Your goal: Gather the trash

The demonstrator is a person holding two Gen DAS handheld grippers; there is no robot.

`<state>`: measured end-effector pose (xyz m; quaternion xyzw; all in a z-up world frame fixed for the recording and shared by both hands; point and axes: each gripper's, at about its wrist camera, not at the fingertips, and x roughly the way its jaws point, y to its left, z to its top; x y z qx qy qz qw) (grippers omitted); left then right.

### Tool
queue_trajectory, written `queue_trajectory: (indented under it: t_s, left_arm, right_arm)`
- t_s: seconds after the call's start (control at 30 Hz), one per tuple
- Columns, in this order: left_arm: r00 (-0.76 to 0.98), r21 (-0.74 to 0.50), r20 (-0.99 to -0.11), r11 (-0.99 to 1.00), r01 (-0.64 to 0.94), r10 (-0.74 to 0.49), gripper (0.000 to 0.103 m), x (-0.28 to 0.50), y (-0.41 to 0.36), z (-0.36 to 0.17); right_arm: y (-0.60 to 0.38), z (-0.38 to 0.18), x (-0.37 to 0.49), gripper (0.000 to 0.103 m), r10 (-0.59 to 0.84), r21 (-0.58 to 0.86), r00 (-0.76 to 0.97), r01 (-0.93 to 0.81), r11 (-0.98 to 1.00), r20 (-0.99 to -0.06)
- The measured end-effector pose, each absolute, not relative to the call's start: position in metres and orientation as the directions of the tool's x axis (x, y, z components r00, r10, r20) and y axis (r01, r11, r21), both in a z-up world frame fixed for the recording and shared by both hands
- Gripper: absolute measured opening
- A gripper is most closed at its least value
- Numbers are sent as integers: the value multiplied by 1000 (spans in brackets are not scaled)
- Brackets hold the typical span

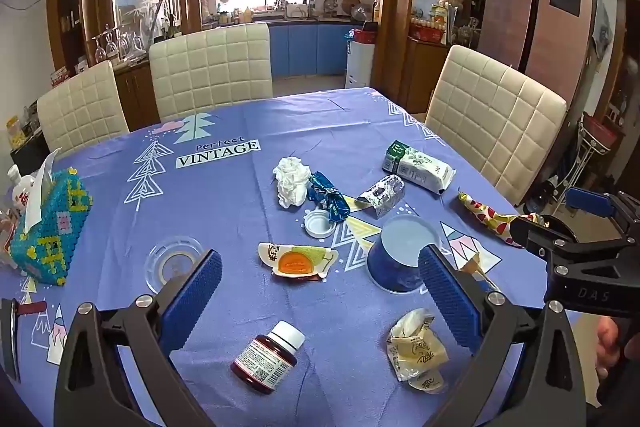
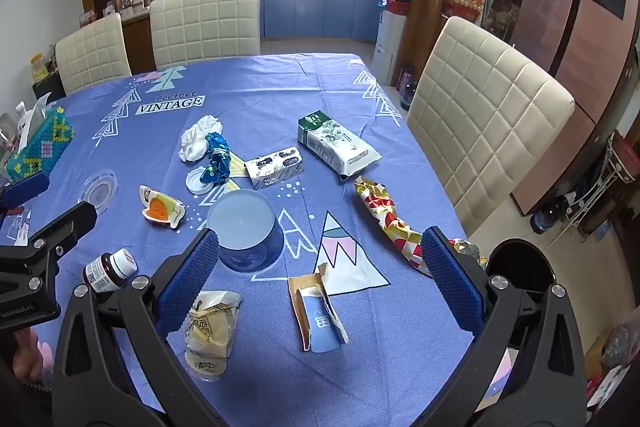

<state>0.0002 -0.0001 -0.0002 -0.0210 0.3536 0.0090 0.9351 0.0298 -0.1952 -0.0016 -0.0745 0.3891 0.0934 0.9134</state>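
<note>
Both of your grippers hover spread wide and empty over the littered purple tablecloth [image 2: 280, 87] printed "Perfect VINTAGE".
Your left gripper [image 1: 320, 291] frames the brown white-capped pill bottle [image 1: 268, 359]; your right gripper [image 2: 320, 267] frames the torn blue-and-tan paper carton [image 2: 320, 311], beside the upturned blue plastic cup [image 2: 248, 227].

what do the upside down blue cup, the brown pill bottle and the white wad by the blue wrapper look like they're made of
Blue cup: likely matte plastic; smooth, even colour, dull sheen.
Brown pill bottle: glossy amber plastic or glass, can't tell which; translucent body, paper label, white cap.
White wad: crumpled tissue paper by its soft, irregular folds.
</note>
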Motion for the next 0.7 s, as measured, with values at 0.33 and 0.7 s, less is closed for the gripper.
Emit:
queue_trajectory:
  t_s: [0.33, 0.7]
  left_arm:
    - [753, -26, -658, 999, -34, 8, 96, 0, -1, 0]
    - [756, -19, -654, 999, -32, 12, 96, -1, 0, 3]
  right_arm:
    - [-195, -1, 29, 100, 122, -56, 680, -234, 971, -723]
    - [-195, 2, 28, 100, 121, -61, 682, -237, 970, -721]
